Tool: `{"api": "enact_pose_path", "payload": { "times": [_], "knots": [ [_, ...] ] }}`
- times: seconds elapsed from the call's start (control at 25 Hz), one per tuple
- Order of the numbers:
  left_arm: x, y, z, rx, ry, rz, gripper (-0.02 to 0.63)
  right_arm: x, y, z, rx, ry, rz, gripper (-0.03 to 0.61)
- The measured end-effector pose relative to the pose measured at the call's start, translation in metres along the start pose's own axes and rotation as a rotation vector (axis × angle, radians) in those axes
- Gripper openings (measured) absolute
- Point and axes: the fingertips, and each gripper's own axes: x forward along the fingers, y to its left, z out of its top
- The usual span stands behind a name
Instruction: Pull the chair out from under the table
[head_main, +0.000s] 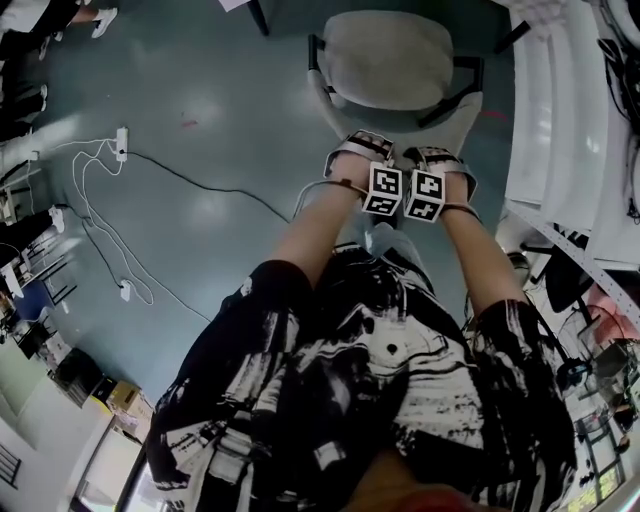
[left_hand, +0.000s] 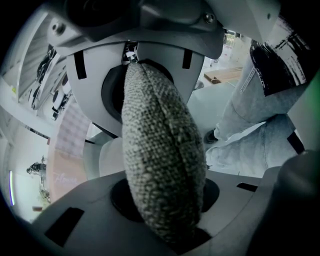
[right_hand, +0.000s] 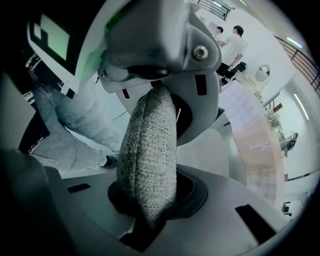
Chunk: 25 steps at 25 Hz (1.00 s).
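The chair has a grey fabric seat and dark armrests, and stands on the floor just left of the white table. Both grippers sit side by side on the top edge of its backrest, pointing steeply down. The left gripper is shut on the backrest's woven grey edge, which fills the space between its jaws. The right gripper pinches the same padded edge in the same way. The person's forearms reach forward to both.
White cables and a power strip trail across the grey-green floor at the left. Shelving and clutter line the right edge beyond the table. Two people stand far off in the right gripper view.
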Motion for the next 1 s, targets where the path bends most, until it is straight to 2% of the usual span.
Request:
{"api": "enact_pose_path", "payload": {
  "times": [0.44, 1.0],
  "knots": [
    [-0.011, -0.042, 0.026, -0.035, 0.009, 0.008, 0.109, -0.018, 0.048, 0.003, -0.035, -0.018, 0.013, 0.051],
    [-0.019, -0.08, 0.052, -0.018, -0.003, 0.015, 0.107, -0.03, 0.093, 0.0, -0.007, -0.003, 0.025, 0.051]
  ]
}}
